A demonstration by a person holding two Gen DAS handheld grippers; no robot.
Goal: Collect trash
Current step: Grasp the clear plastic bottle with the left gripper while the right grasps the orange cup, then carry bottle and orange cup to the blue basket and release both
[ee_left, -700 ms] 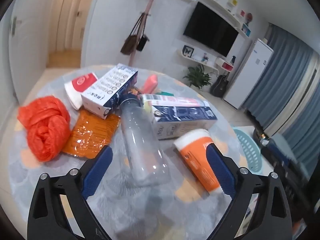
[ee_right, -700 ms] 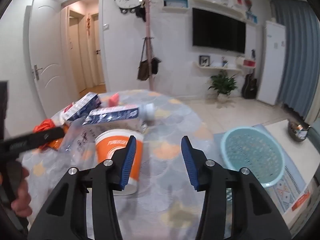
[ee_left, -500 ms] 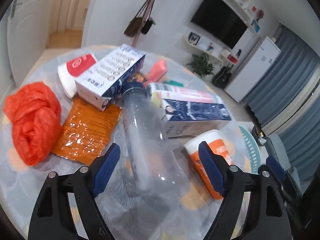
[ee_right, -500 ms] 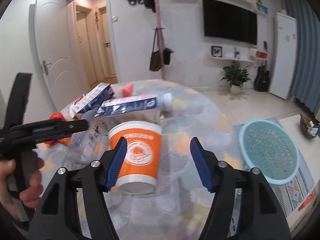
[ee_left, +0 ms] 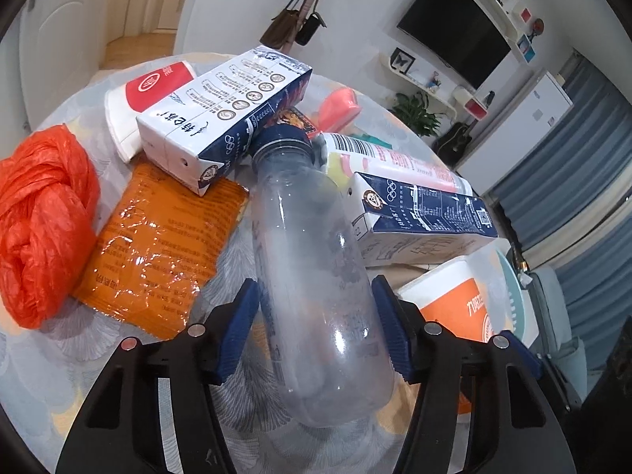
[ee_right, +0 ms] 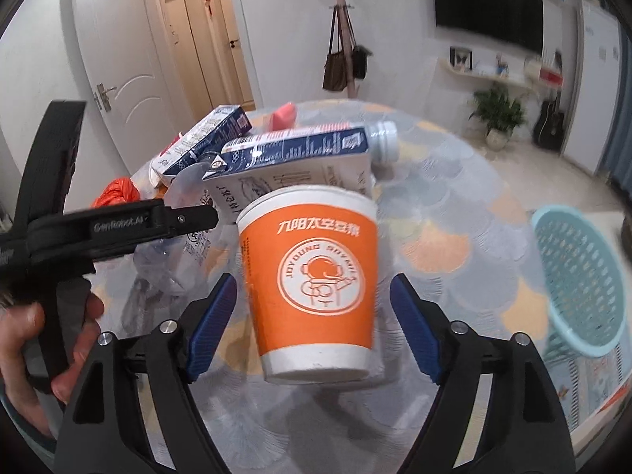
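A clear plastic bottle [ee_left: 316, 272] with a dark cap lies on the round table. My left gripper [ee_left: 316, 335] is open with its blue pads on either side of the bottle's lower body, close to it. An orange and white paper cup [ee_right: 312, 292] stands upside down on the table; it also shows in the left wrist view [ee_left: 462, 304]. My right gripper [ee_right: 312, 324] is open and straddles the cup with gaps on both sides. The left gripper [ee_right: 118, 229] shows in the right wrist view, held by a hand.
Two blue-white cartons [ee_left: 225, 106] [ee_left: 422, 217], a red-white cup [ee_left: 146, 91], an orange packet [ee_left: 158, 245], an orange plastic bag [ee_left: 39, 217] and a white-pink bottle [ee_left: 395, 158] crowd the table. A light blue basket [ee_right: 580, 280] sits off the table's right.
Both grippers moved forward and down. The left one now has the clear bottle between its pads and has narrowed; the right one now has the orange cup between its pads.
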